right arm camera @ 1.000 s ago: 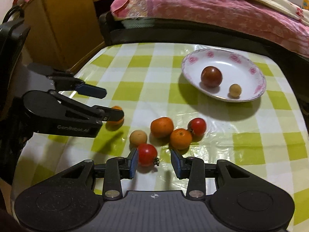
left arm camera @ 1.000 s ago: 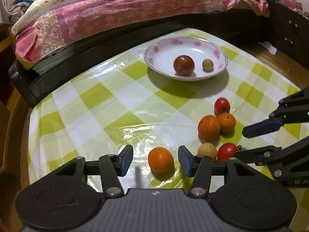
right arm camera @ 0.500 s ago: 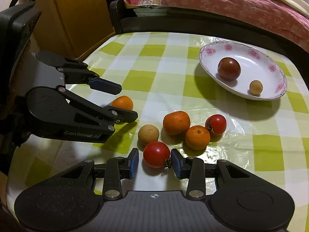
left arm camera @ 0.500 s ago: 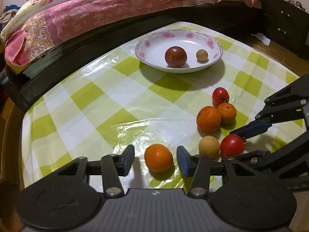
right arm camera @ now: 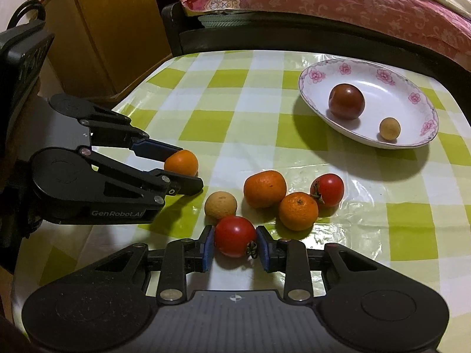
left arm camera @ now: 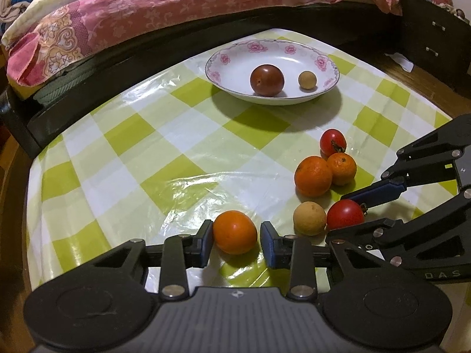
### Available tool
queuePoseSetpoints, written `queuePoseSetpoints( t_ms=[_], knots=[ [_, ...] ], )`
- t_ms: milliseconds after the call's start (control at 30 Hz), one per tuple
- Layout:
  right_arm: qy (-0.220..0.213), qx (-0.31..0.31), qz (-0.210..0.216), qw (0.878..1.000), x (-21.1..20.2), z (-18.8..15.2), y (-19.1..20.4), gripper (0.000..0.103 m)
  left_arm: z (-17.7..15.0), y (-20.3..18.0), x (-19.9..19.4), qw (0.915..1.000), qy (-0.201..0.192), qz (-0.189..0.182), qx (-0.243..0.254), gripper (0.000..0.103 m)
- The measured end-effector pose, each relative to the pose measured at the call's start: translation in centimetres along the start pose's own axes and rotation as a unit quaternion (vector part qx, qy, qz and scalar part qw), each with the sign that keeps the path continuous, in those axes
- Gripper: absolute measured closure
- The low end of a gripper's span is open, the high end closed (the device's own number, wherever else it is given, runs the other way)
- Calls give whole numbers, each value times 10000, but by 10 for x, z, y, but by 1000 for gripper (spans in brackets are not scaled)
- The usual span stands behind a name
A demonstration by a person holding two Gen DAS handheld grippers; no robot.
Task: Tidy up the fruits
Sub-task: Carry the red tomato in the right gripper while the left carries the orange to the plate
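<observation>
On the green-checked tablecloth [left arm camera: 147, 135], a smooth orange fruit [left arm camera: 235, 231] lies between the pads of my left gripper [left arm camera: 237, 235]. Its jaws are closing; the left pad touches the fruit and a sliver of gap shows at the right pad. My right gripper [right arm camera: 234, 242] is closing too, with both pads against a red tomato [right arm camera: 234, 235]. The floral white plate [left arm camera: 235, 56] at the far side holds a dark red fruit [left arm camera: 267, 79] and a small tan one [left arm camera: 307, 80]. Each gripper appears in the other's view: the right gripper [left arm camera: 338, 214], the left gripper [right arm camera: 188, 167].
Loose on the cloth between the grippers and the plate lie a tan round fruit [left arm camera: 309, 218], two mandarins [left arm camera: 313, 175] [left arm camera: 341, 168] and another red tomato [left arm camera: 332, 141]. A bed with a pink quilt [left arm camera: 176, 8] runs behind the table. A wooden cabinet [right arm camera: 112, 29] stands at the left.
Both pairs of jaws have narrowed around their fruits: the left around the orange fruit, the right onto the red tomato. Neither fruit has left the cloth.
</observation>
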State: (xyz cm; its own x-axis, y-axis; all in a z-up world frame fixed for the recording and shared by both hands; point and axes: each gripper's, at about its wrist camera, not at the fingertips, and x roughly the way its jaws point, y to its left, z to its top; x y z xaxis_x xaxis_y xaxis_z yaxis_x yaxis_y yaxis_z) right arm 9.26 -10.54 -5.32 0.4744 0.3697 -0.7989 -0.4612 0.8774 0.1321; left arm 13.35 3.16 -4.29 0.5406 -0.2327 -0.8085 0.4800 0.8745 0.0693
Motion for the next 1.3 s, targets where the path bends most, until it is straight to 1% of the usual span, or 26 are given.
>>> queuePoseSetpoints(
  t_ms=[100, 333, 600, 733, 1067, 1300],
  knots=[
    [-12, -15, -14, 10000, 0, 0, 1, 75, 0, 0, -1, 10000, 9, 33, -12, 64],
    [23, -36, -156, 9999, -1, 0, 3, 77, -1, -3, -6, 10000, 48, 68, -9, 64],
    [-96, 89, -222, 9997, -14, 1, -1, 77, 7, -11, -16, 9999, -111, 7, -30, 64],
    [-221, 255, -253, 9991, -22, 4, -7, 77, 16, -14, -19, 9996, -247, -70, -92, 64],
    [-582, 635, -565, 9947, -35, 18, -34, 77, 46, -26, -12, 9985, -481, -247, -60, 64],
    [-812, 796, -764, 9906, -41, 31, -53, 77, 71, -27, -3, 9977, -638, -241, -18, 64]
  ],
)
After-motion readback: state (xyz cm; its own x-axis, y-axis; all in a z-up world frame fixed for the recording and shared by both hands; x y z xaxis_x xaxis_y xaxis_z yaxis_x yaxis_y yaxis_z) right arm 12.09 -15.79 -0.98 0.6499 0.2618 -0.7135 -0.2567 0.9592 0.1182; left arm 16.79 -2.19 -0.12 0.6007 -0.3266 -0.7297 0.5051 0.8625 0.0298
